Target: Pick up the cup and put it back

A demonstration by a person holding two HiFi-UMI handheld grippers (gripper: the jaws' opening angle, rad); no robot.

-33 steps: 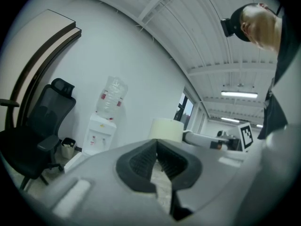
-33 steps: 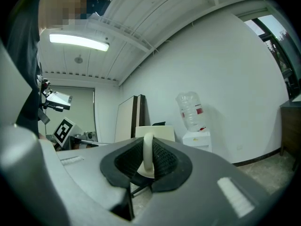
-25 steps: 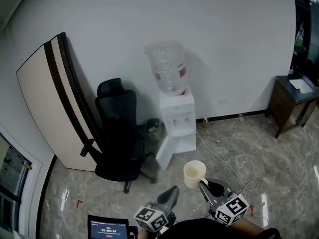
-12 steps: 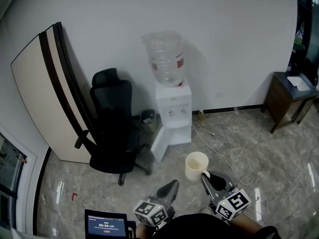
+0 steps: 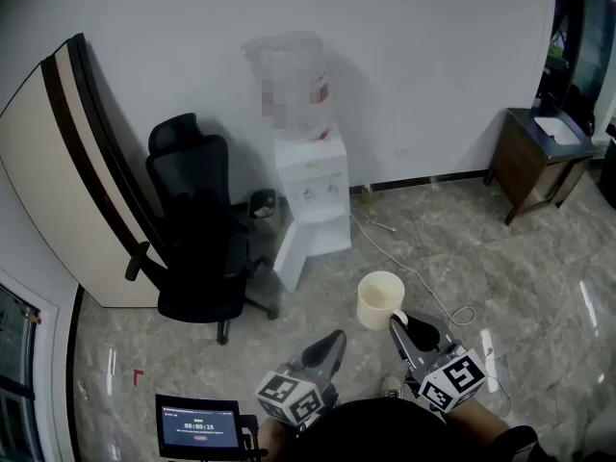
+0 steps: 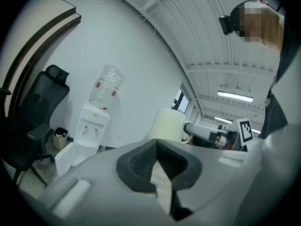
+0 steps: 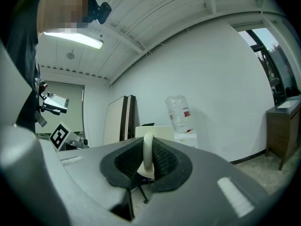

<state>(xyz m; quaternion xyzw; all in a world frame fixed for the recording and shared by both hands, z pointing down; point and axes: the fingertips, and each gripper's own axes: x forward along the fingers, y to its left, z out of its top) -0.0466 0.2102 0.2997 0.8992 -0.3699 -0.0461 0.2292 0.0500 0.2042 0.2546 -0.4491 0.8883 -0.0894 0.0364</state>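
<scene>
A cream cup (image 5: 379, 299) hangs in the air over the marble floor, upright, mouth up. My right gripper (image 5: 402, 323) is shut on its handle; in the right gripper view the handle (image 7: 148, 155) stands upright between the dark pads, with the cup body (image 7: 159, 130) just beyond. My left gripper (image 5: 332, 343) floats to the cup's left, apart from it, its jaws together and nothing between them. From the left gripper (image 6: 156, 145) view the cup (image 6: 168, 125) shows just beyond the jaw tips to the right.
A white water dispenser (image 5: 310, 200) with an open lower door stands at the wall, a small bin (image 5: 262, 208) and a black office chair (image 5: 197, 239) to its left. A board (image 5: 67, 162) leans on the wall. A wooden cabinet (image 5: 534, 162) is far right. A cable (image 5: 404, 263) crosses the floor.
The head view has swung, so the chair, dispenser and cabinet have slid left and up in the picture. The cup stays in the right gripper; both grippers hold much the same place.
</scene>
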